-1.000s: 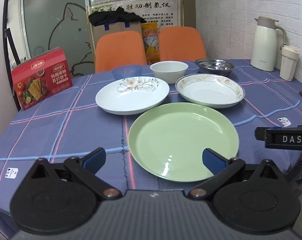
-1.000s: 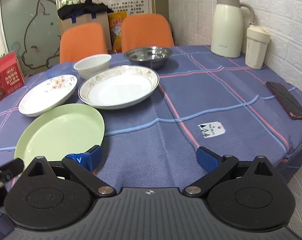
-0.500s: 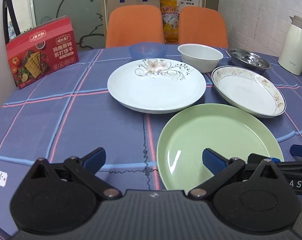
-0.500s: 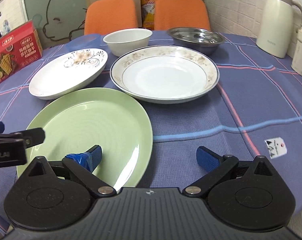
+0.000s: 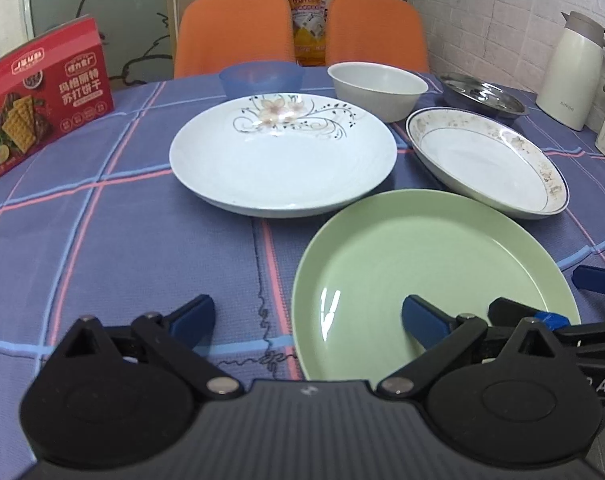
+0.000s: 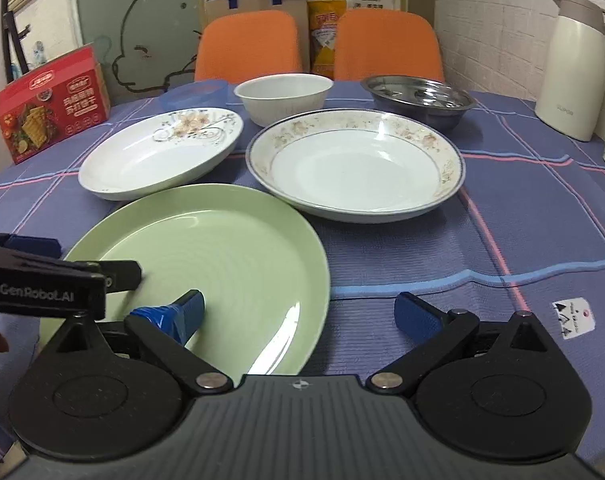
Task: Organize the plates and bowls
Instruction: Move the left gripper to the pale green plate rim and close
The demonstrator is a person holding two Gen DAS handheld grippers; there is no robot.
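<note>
Both tongs spread wide over the green plate

My left tongs (image 5: 308, 318) and right tongs (image 6: 298, 312) gape apart above the glossy green plate (image 5: 430, 276) at the worktop's (image 5: 102, 240) near edge; both have pushed closer since a second ago, the plate unmoved.

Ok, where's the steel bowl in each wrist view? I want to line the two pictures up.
Left wrist: steel bowl sits upper right, behind the gold-rimmed plate, partly hidden by it.
Right wrist: steel bowl sits upper centre-right, again behind the gold-rimmed plate.
Shared landmark: the white bowl stands just left of the steel bowl in both views.
</note>
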